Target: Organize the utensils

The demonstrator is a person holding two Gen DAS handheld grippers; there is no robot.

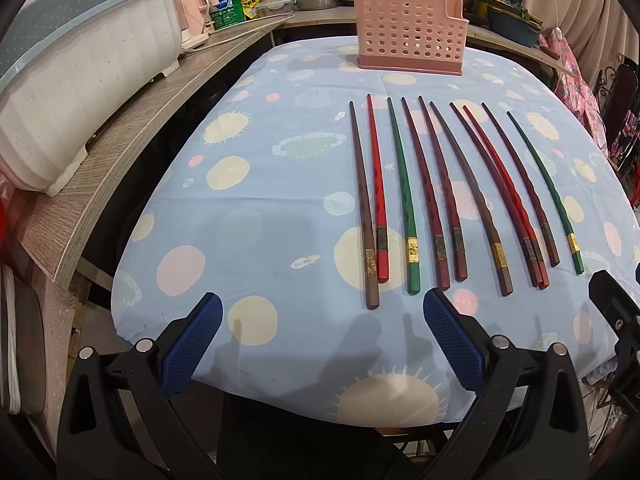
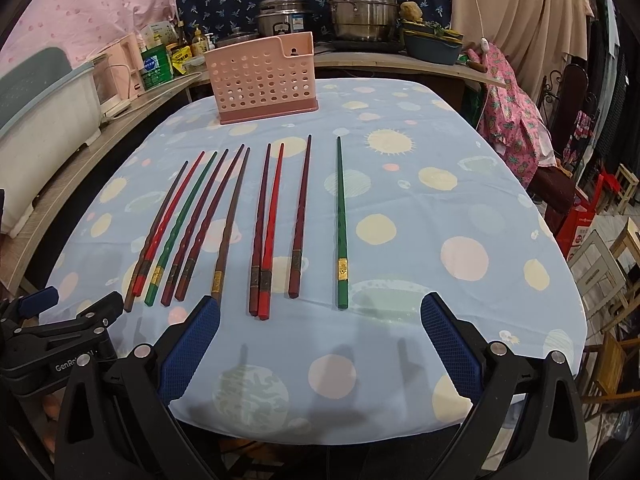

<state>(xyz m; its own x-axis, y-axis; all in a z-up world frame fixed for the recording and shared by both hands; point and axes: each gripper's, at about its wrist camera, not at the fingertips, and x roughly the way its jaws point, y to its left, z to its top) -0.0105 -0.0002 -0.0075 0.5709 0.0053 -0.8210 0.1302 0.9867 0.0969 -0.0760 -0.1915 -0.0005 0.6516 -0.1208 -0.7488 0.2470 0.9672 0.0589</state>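
Observation:
Several chopsticks lie side by side on the blue patterned tablecloth (image 1: pixel 260 216), tips pointing away: brown, red, green and dark red ones. The leftmost brown chopstick (image 1: pixel 363 204) and a green chopstick (image 1: pixel 402 196) lie ahead of my left gripper (image 1: pixel 322 312), which is open and holds nothing. A lone green chopstick (image 2: pixel 341 224) lies ahead of my right gripper (image 2: pixel 320 314), also open with nothing between its fingers. A pink perforated utensil holder (image 1: pixel 410 30) stands upright at the table's far end; it also shows in the right wrist view as the holder (image 2: pixel 264 80).
A white and teal dish rack (image 1: pixel 72 92) sits on the wooden counter (image 1: pixel 132 148) to the left. Pots (image 2: pixel 360 8), bottles (image 2: pixel 158 64) and a blue basin (image 2: pixel 432 48) crowd the counter behind the table. Chairs and a pink garment (image 2: pixel 512 120) stand on the right.

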